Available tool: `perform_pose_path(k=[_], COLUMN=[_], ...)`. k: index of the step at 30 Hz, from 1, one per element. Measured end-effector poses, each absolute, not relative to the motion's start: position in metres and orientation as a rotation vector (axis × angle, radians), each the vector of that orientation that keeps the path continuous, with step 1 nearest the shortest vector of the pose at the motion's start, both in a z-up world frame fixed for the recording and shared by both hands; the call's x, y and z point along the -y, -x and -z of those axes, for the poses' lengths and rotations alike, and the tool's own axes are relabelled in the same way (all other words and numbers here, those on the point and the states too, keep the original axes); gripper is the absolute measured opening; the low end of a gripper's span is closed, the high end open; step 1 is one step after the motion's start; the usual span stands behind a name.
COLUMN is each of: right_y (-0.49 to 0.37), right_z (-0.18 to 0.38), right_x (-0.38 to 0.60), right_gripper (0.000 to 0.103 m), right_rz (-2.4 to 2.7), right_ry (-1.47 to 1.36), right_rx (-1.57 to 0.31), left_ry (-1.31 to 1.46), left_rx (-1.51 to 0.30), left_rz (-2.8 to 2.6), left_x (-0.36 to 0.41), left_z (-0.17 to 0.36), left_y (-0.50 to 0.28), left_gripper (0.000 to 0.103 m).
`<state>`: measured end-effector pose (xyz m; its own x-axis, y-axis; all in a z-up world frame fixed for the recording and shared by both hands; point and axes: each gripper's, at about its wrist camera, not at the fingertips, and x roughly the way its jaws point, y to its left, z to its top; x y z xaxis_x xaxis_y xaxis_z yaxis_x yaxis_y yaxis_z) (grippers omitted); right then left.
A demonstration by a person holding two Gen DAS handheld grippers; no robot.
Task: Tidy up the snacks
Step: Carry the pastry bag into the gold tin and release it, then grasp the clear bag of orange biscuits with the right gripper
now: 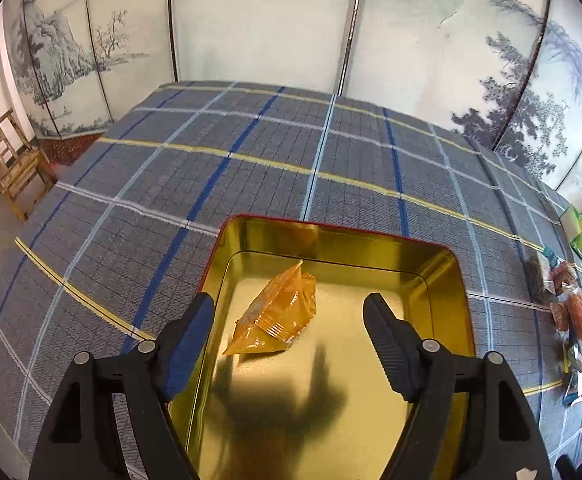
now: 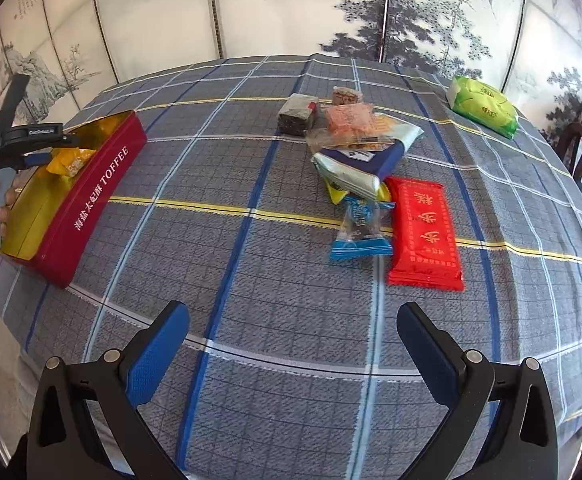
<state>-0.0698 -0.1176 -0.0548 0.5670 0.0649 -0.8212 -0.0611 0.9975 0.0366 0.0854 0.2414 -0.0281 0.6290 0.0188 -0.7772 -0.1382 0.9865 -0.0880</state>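
Now hovering over the red toffee tin (image 1: pixel 455 280) with left gripper (image 1: pixel 289 312) jaws apart, orange packet (image 1: pixel 277 312) lying loose inside; right gripper (image 2: pixel 293 332) gaping, empty.

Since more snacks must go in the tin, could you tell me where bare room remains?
Free: the tin floor around the lone orange packet, and the cloth between tin and snack pile. Crowded: the overlapping pile by the red packet.

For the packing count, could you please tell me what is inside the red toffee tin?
One orange packet lies on the gold floor of the tin. The near end is hidden by the left gripper and its shadow.
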Motion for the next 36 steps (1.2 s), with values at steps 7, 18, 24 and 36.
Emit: perform_pose_path(k=[7, 18, 24, 36], right_y=[0.064, -0.044, -0.094, -0.077], right_z=[0.052, 0.025, 0.045, 0.033], right_x=[0.176, 0.153, 0.133, 0.137], right_gripper=[0.103, 0.102, 0.084, 0.038], right_rz=[-0.076, -0.06, -0.05, -0.051], right_ry=[-0.161, 0.045, 0.161, 0.101], right_rx=[-0.891, -0.836, -0.908, -0.851], left_ry=[0.185, 0.147, 0.156, 0.185], left_rx=[-0.641, -0.608, -0.66, -0.647], left_rz=[-0.035, 0.119, 0.139, 0.144], left_x=[-0.236, -0.194, -0.188, -0.181], left_z=[-0.017, 0.001, 0.02, 0.02], left_y=[0.006, 0.106, 0.124, 0.127], left_gripper=[0.09, 0.091, 0.091, 0.091])
